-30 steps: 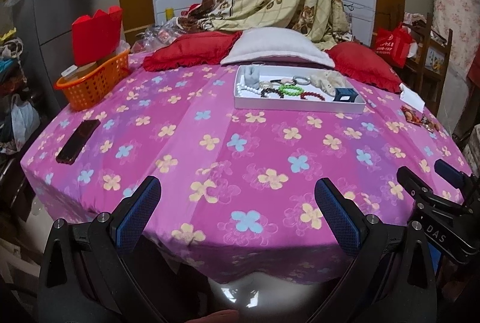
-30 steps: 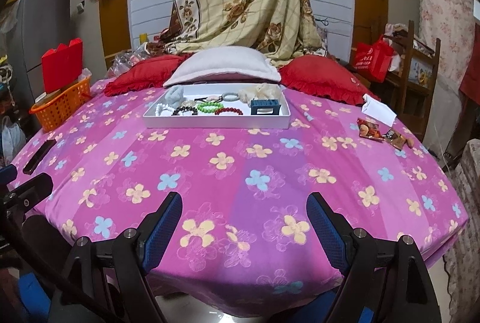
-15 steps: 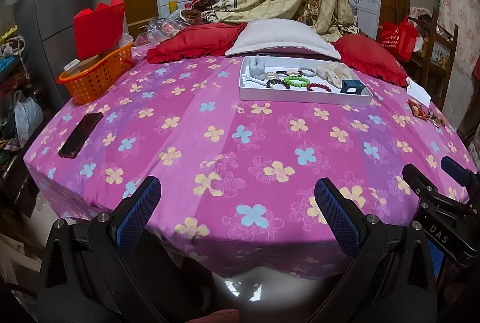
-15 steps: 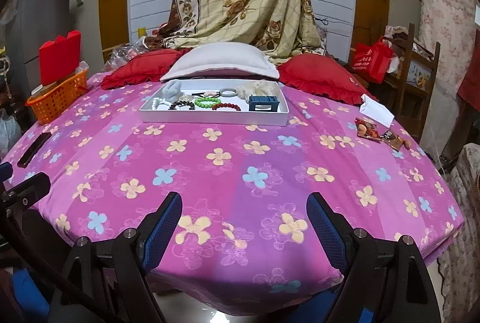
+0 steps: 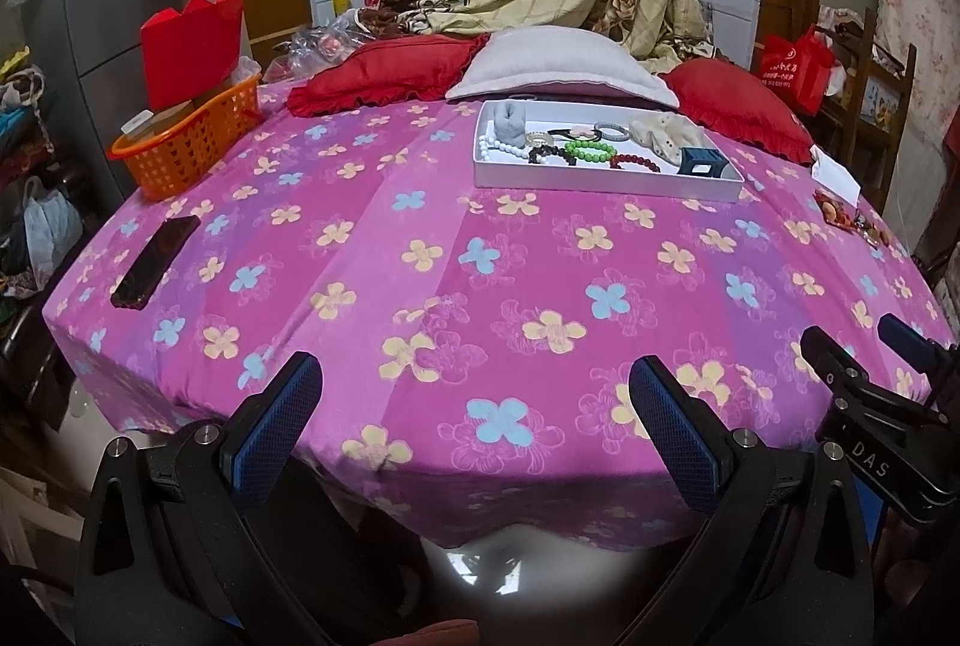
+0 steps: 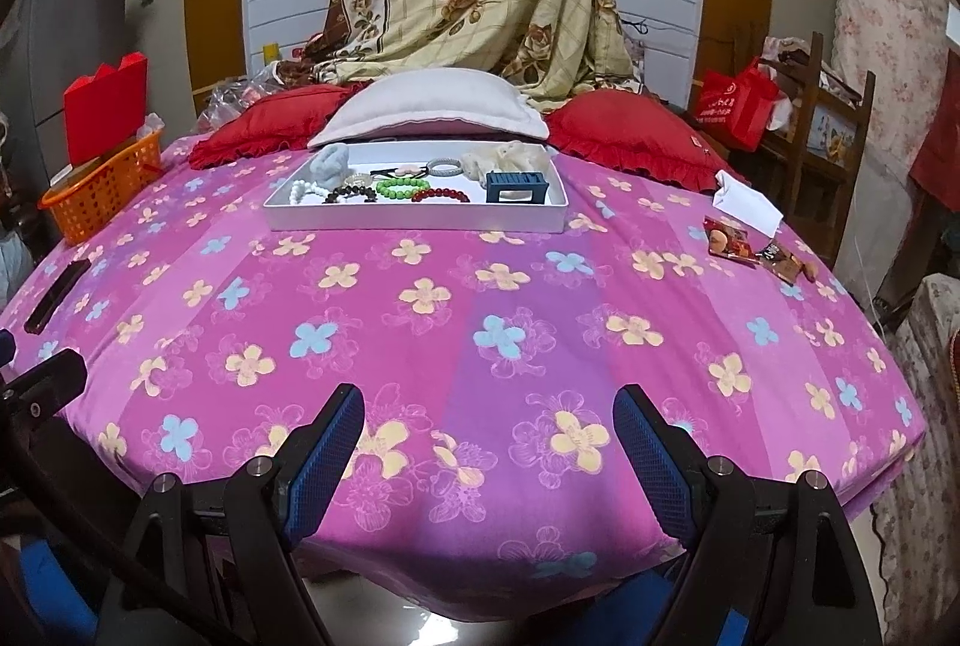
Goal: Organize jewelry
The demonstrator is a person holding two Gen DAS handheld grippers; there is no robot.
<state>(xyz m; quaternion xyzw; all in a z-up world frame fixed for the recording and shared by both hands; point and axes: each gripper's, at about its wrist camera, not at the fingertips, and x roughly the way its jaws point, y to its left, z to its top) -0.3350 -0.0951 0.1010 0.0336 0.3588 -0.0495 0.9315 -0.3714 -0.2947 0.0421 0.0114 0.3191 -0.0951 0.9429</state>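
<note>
Both jaws stand spread and empty: the left hand-held gripper (image 5: 474,406) and the right hand-held gripper (image 6: 489,436) hang at the near edge of the pink flowered bed (image 6: 480,298), well apart from the jewelry. The white tray (image 6: 414,220) lies at the far side just before the pillows, holding a white bead bracelet (image 6: 306,191), a green bead bracelet (image 6: 401,188), a red bead bracelet (image 6: 441,194) and a blue stand (image 6: 516,187) (its far end seems to hold cloth scrunchies, too small to tell). An orange basket (image 5: 186,147) and a dark phone (image 5: 155,260) sit off to the left.

Dim indoor light, sharp centre, fisheye-bent dark corners, floor glare.
</note>
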